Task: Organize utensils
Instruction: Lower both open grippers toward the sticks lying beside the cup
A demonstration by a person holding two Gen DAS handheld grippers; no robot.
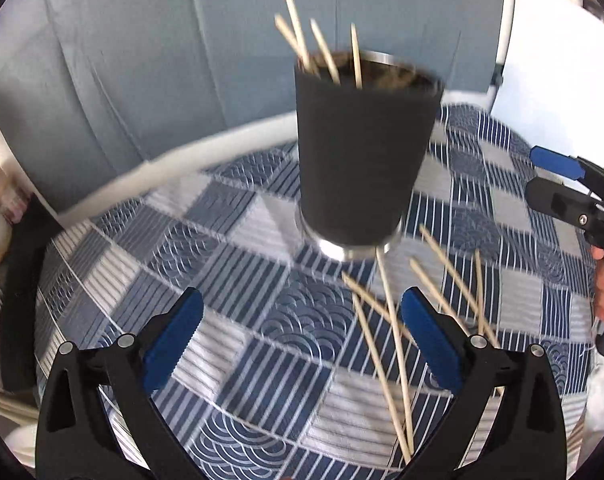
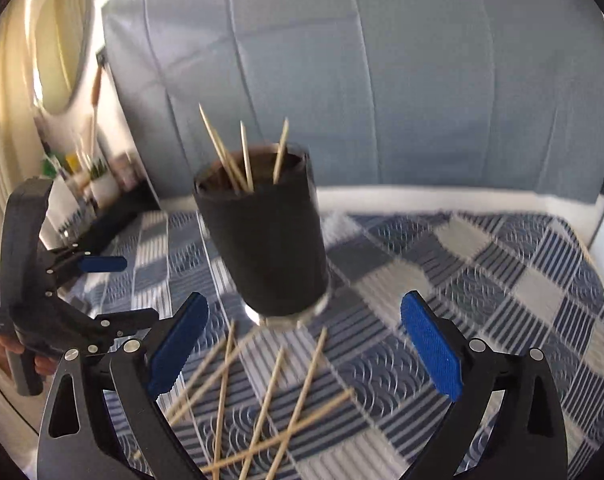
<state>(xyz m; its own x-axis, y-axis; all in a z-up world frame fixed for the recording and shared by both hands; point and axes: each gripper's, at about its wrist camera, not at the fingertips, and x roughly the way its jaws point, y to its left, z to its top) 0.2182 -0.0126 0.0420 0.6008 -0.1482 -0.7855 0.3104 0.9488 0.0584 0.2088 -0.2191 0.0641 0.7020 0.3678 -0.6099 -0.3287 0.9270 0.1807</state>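
Under me lies a blue-and-white patchwork cloth (image 1: 229,320) of stripes and wave patterns, spread over a surface with a white edge (image 1: 173,168) at its far side. Behind that stands a grey-blue padded backrest (image 2: 422,80). Off to my left in the right wrist view are an oval mirror (image 2: 61,40) on a pale wall and a cluttered shelf (image 2: 89,184), too blurred to read.

My left gripper (image 1: 302,344) has its blue-padded jaws spread wide, with nothing between the pads. Straight ahead of it stands the black cup (image 1: 362,152) with a metal rim and base, upright on the cloth, holding four wooden skewers (image 1: 322,48) that stick out of its top. Loose skewers (image 1: 386,332) lie criss-crossed on the cloth just in front of the cup, near my left gripper's right finger and partly passing behind it; whether they touch it I cannot tell.

My right gripper (image 2: 306,344) is likewise wide open and holds nothing. The cup stands just beyond and between its jaws, and the loose skewers lie on the cloth between and below its fingers.
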